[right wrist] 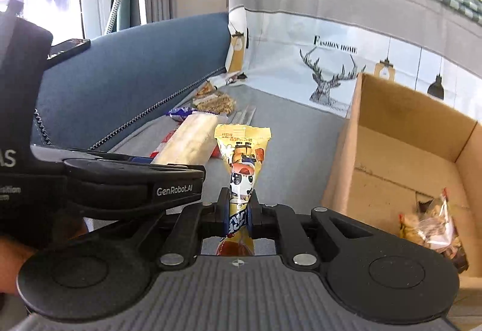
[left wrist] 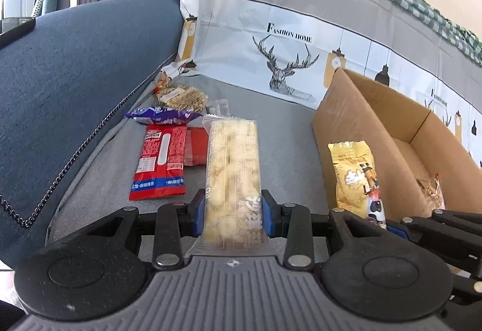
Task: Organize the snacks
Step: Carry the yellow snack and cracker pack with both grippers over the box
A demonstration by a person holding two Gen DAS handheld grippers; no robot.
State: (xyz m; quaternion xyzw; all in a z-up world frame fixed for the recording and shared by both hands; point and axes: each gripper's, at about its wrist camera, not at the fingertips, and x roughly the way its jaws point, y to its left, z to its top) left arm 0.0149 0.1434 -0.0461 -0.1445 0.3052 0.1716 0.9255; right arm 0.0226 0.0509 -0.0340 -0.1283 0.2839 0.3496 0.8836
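With my left fingers (left wrist: 234, 215) clamped on the rice bar (left wrist: 232, 168) and right fingers (right wrist: 239, 215) on the yellow packet (right wrist: 241, 162), I should carry both level over the box (right wrist: 406, 132).

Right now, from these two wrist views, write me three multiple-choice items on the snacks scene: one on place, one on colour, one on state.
1. Where does the cardboard box stand from the yellow snack pack?
A. to its right
B. to its left
C. under it

2. What colour is the flat packet lying left of the clear rice-cracker pack?
A. green
B. red
C. black

3. What state is the left claw in?
A. open, empty
B. shut on nothing
C. shut on the clear rice-cracker pack

Answers:
1 A, the box fills the right side of the right wrist view.
2 B, its wrapper is red.
3 C, both blue pads press the pack's sides.
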